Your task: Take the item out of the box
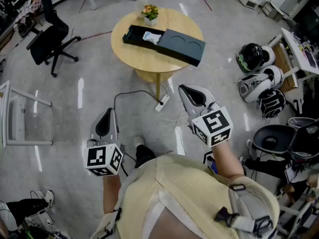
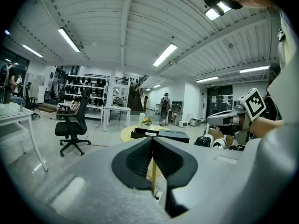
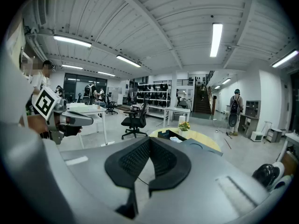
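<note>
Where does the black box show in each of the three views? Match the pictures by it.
Head view: box at top centre, on the round table.
Left gripper view: box near the centre, a little below mid-height.
Right gripper view: box just right of centre, a little below mid-height.
Shared landmark: the flowerpot beside the box in all three.

Beyond the jaws stands a round wooden table (image 1: 144, 59) on a glossy grey floor (image 1: 75, 113). Left of the jaws is a black office chair (image 2: 72, 127), and behind it a white desk (image 2: 117, 110) and dark shelving (image 2: 88, 91) (contents too small to tell). Long strip lights (image 2: 164, 55) cross the ribbed white ceiling (image 2: 117, 27) overhead.
</note>
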Tool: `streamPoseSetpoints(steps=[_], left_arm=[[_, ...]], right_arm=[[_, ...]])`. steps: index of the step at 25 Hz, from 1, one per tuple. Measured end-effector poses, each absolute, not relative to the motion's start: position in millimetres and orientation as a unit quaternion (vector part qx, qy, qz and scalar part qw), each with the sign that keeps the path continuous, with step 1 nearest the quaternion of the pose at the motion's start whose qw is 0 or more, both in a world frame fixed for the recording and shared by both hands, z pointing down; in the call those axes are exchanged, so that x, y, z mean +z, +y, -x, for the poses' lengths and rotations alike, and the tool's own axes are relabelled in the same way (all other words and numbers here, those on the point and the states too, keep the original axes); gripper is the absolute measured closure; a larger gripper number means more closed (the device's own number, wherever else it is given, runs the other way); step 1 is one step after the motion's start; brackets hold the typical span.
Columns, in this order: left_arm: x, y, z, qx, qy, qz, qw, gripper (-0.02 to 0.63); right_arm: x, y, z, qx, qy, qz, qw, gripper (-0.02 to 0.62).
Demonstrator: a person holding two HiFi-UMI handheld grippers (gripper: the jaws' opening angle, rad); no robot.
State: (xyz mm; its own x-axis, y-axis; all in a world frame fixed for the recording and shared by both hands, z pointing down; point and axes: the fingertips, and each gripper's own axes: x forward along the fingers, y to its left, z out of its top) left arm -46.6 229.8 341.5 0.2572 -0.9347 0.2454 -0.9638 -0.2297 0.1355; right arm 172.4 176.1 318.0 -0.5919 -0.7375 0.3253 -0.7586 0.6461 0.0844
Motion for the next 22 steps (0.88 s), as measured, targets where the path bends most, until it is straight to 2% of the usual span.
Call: streamPoseSetpoints(steps=[20, 22], left_arm=[[356, 167, 174, 0.083, -0.59, -0.793, 0.13, 0.601], [360, 162, 183, 0.088, -0.583, -0.797, 0.132, 0.601]], right_arm=[[335, 91, -25, 0.048, -0.897, -0.409, 0.161, 0.589], [338, 88, -13, 0.056, -0.898, -0.406, 0.162, 0.546]])
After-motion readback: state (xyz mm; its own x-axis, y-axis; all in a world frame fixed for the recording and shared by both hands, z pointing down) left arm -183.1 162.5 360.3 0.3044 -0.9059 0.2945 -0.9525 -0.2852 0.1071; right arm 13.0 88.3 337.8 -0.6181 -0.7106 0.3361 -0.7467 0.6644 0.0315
